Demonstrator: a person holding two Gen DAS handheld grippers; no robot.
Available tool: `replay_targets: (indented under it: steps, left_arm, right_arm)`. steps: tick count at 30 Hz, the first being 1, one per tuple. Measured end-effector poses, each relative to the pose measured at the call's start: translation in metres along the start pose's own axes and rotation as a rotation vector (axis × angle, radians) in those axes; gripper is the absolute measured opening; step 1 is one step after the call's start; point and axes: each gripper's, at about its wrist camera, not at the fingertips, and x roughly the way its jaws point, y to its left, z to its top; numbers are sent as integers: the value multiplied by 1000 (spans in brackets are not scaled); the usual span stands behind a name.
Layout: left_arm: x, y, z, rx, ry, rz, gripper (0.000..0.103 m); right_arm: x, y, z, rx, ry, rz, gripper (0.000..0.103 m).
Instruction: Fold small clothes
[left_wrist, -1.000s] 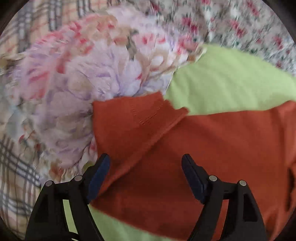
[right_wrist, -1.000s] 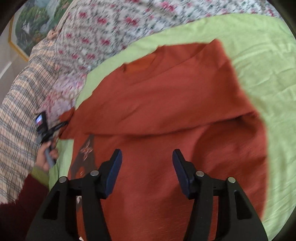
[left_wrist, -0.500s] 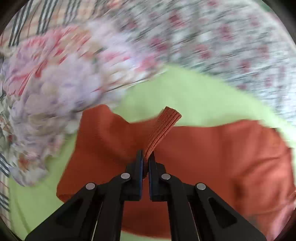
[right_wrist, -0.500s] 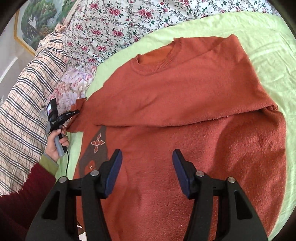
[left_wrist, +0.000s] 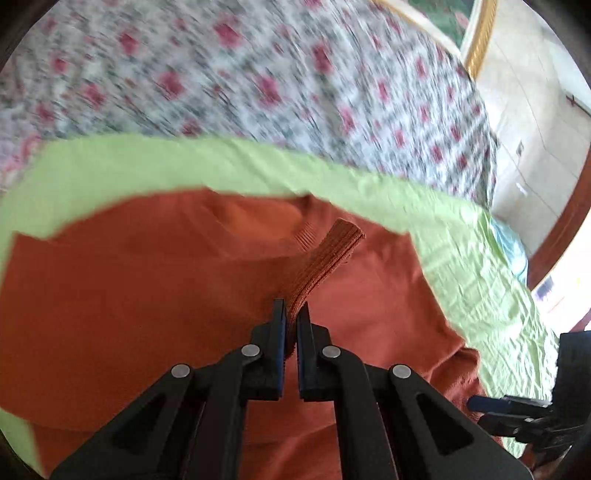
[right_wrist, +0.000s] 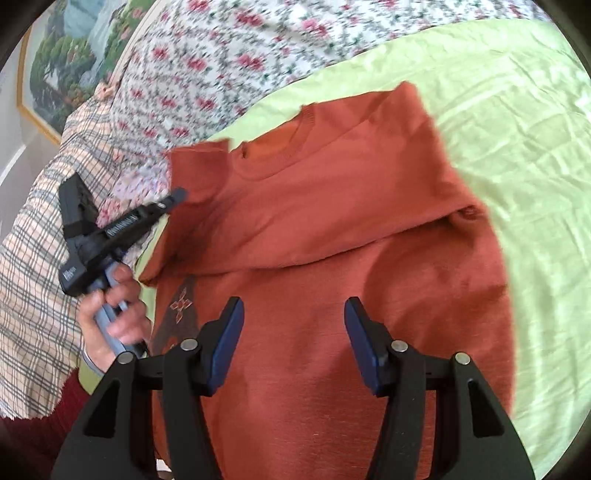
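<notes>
An orange-red sweater (right_wrist: 332, 229) lies on a light green sheet (right_wrist: 517, 110), neckline at the far side, one sleeve folded across the chest. My left gripper (left_wrist: 291, 314) is shut on the ribbed sleeve cuff (left_wrist: 328, 258) and holds it up over the sweater body (left_wrist: 129, 295). In the right wrist view the left gripper (right_wrist: 177, 195), held by a hand (right_wrist: 110, 314), sits at the sweater's left shoulder. My right gripper (right_wrist: 293, 332) hovers open above the lower body of the sweater with nothing between its fingers. It also shows at the left wrist view's right edge (left_wrist: 517, 410).
A floral quilt (left_wrist: 258, 81) lies beyond the green sheet, and a plaid blanket (right_wrist: 33, 258) is at the left. A framed picture (right_wrist: 62, 62) hangs on the wall behind. A dark red sleeve (right_wrist: 33, 432) is at the lower left.
My left gripper closed on the sleeve cuff and swept it from the left side over the sweater toward the neckline. The right gripper barely shifted and stayed open.
</notes>
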Motion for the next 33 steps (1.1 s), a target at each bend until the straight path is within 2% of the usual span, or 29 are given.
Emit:
replay_targets:
  steps: [5,7,9,10,11,12,17,21,25,28,31,33]
  left_arm:
    - [51,-15,-22,15,102,-18,5]
    - [54,-13,-34,9,135,-28,13]
    - [46,-8,-42,-6,134,-43,28]
    - [40,-7,-44,-8,125,-37,32]
    - [30,-3,-47,-6,113,-20,38]
    - [20,2,-50,-4,104,-5,40]
    - [-40,48,-73,-44,59,109,40]
    - [-85,104,-96,-180,17,252,40]
    - [-105,156,-107,-339,-7,375,40]
    - [-97,181,-106,-405,10,367,40]
    - [-87,188,-95,-414,2,373,40]
    - [-81,188,-85,-400,-2,384,40]
  right_arm:
    - [-1,-20,12,54,-20,-19,58]
    - [2,-22,19,63,-27,-17,58]
    - [6,-21,26,75,-35,-5,58]
    - [11,-20,30,82,-37,2,58]
    - [16,-19,35,87,-38,9,58]
    - [20,-18,38,90,-37,13,58]
    - [55,-8,59,106,-20,32,58]
    - [90,-4,74,112,5,14,58]
    - [123,0,81,123,39,9,58]
    - [141,11,84,102,39,23,57]
    - [147,22,87,91,46,48,10]
    - [132,31,90,68,-3,61,10]
